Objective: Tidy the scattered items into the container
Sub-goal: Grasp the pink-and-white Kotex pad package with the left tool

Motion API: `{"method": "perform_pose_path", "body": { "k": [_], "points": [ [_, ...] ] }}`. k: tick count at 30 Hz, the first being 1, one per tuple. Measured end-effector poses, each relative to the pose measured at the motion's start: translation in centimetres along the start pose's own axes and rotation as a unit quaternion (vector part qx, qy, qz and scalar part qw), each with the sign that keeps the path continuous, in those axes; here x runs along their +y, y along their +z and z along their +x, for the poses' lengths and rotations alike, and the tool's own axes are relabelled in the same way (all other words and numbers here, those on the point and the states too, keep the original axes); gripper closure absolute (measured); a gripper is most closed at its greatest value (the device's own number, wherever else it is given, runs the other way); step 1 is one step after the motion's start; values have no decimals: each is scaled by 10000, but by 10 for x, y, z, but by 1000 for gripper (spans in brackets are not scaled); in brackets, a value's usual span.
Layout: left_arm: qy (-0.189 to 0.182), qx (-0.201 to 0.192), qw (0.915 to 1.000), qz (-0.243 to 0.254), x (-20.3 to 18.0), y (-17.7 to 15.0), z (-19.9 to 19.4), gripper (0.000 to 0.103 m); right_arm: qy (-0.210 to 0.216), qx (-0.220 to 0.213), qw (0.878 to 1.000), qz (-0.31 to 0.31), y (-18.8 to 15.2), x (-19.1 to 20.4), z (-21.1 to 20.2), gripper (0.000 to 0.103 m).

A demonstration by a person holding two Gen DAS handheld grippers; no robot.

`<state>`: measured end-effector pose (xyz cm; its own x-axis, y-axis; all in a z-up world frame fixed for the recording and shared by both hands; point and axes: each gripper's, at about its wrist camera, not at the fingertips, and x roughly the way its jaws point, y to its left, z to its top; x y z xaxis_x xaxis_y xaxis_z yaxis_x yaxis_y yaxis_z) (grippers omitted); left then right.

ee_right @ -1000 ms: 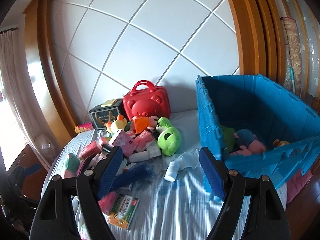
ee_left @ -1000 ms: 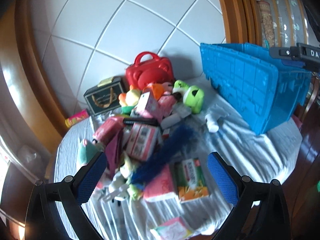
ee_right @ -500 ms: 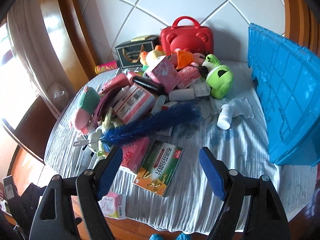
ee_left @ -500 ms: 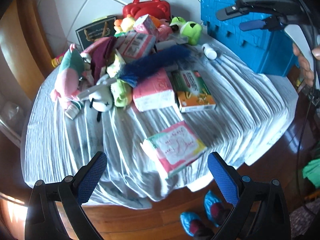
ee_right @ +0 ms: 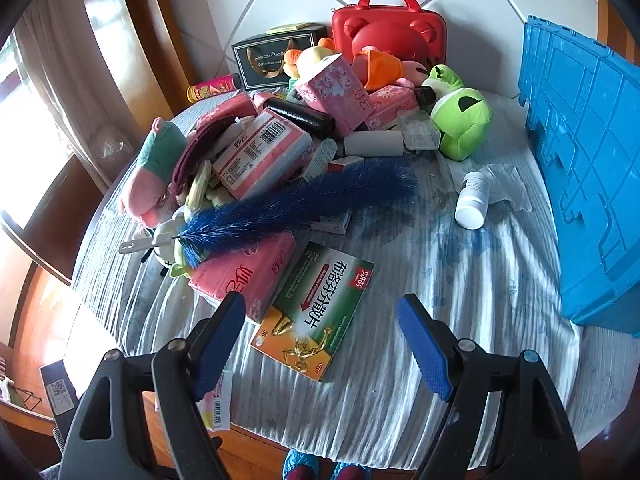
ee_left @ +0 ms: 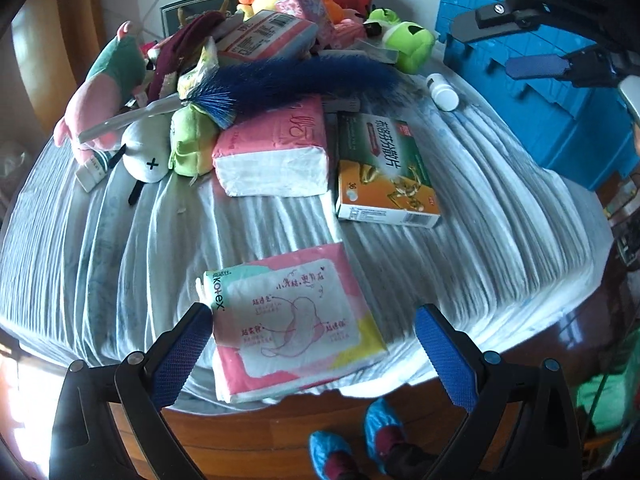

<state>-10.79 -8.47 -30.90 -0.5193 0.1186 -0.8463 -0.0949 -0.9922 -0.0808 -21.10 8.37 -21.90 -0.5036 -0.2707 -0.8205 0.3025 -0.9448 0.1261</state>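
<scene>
My left gripper [ee_left: 312, 344] hangs with jaws apart around the pink-and-white soft plastic pad pack [ee_left: 294, 322] at the table's near edge, nothing clamped. My right gripper [ee_right: 320, 340], also spread and empty, hovers over the green-and-orange cardboard medicine box [ee_right: 316, 312]. The blue plastic crate [ee_right: 588, 176] stands far right. A skewed pinch could nudge the overhanging pack off the edge.

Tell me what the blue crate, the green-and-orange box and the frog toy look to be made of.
Blue crate: rigid moulded plastic, with ribbed panels and a slight sheen.
Green-and-orange box: printed cardboard, probably glossy, with sharp folded edges.
Frog toy: soft plush fabric, matte and fuzzy, with a rounded stuffed shape.
</scene>
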Motion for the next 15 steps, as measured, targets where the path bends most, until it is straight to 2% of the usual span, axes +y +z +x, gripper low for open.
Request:
{"method": "perform_pose_path", "body": {
  "k": [3, 5, 7, 9, 12, 15],
  "points": [
    [305, 150, 9991, -263, 4, -1, 20, 3, 18, 224, 9997, -26, -1, -3, 22, 24],
    [389, 274, 9982, -378, 8, -1, 31, 17, 81, 496, 9987, -45, -1, -1, 44, 24],
    [390, 277, 9980, -416, 10, 0, 34, 21, 86, 682, 9976, -26, -1, 3, 65, 24],
    [393, 263, 9981, -393, 11, 1, 34, 22, 124, 851, 9963, -11, 0, 9, 86, 24],
    [322, 253, 9987, -307, 13, 0, 34, 22, -246, 1196, 9924, -152, -4, 23, 118, 24],
    [233, 284, 9992, -175, 14, -1, 34, 22, -476, 1275, 9907, 37, -9, 26, 134, 24]
  ]
}}
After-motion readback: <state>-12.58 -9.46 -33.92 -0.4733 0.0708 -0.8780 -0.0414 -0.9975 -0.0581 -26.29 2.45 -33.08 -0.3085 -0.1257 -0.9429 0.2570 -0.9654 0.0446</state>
